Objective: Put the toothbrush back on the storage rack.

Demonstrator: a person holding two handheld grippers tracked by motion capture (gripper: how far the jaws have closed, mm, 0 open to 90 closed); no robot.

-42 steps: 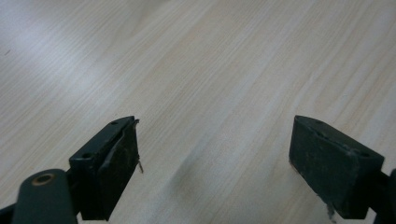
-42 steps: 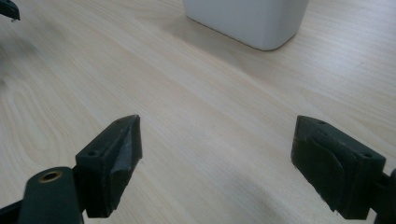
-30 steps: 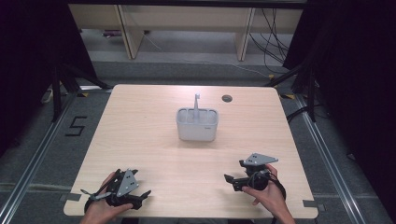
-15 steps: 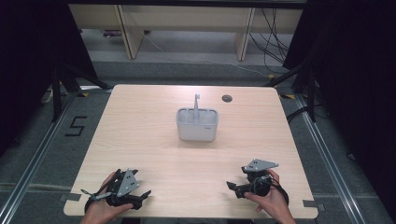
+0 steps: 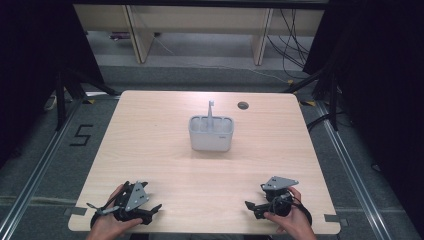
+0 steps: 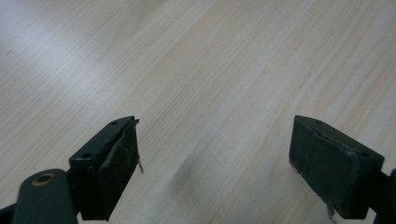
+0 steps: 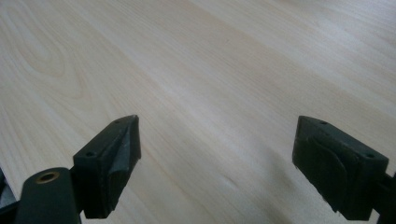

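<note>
both grippers sat wide open and empty; the right gripper (image 5: 255, 206) had slid back toward the table (image 5: 165, 125) edge, the left gripper (image 5: 152, 214) unmoved.

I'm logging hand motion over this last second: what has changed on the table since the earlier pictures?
The right gripper drew back toward the near table edge, with its hand; it was a little farther in a second ago. Nothing was taken hold of or let go: its fingers stand apart over bare wood. The left gripper, also open, and the grey caddy at mid-table stayed put.
</note>
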